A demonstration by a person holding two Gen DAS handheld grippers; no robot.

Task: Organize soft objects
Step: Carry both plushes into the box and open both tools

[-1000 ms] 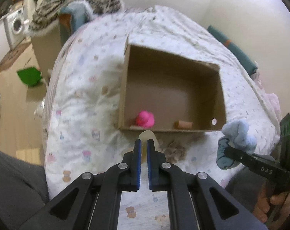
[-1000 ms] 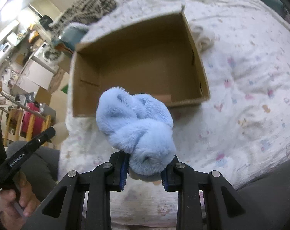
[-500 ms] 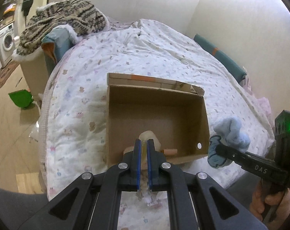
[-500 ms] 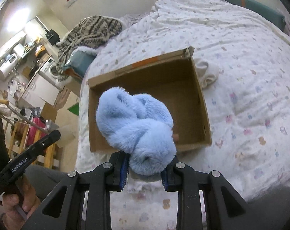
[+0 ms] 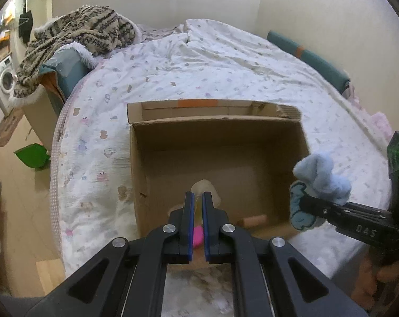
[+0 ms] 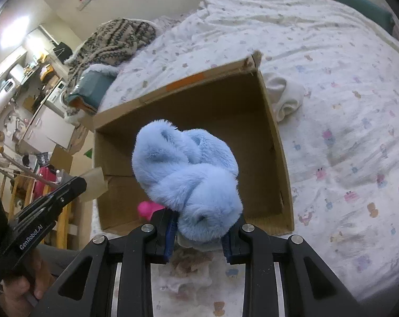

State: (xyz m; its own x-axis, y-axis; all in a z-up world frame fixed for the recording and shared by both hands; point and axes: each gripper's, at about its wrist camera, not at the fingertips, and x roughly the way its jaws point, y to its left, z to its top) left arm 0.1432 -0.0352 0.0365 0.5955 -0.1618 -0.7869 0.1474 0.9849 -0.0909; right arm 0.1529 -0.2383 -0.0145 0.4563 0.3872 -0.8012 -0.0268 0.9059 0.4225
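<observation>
Cardboard box (image 5: 215, 142) holding pink toy (image 6: 145, 208), right tongs (image 6: 198, 233) gripping blue plush (image 6: 189, 174)

**Where everything sits around my two grippers**

The open box (image 5: 218, 163) sits on the bed (image 5: 199, 60) right ahead of both my grippers. My left gripper (image 5: 197, 198) hangs over its near wall, and a small toy (image 5: 198, 235) lies inside just beneath it. My right gripper (image 6: 198, 231), clamping the plush (image 6: 189, 174), is beyond the box's right wall. A rolled cloth (image 6: 286, 97) rests on the bed, touching the box's far right corner. The knitted blanket (image 5: 75, 37) is heaped far off to my left.
</observation>
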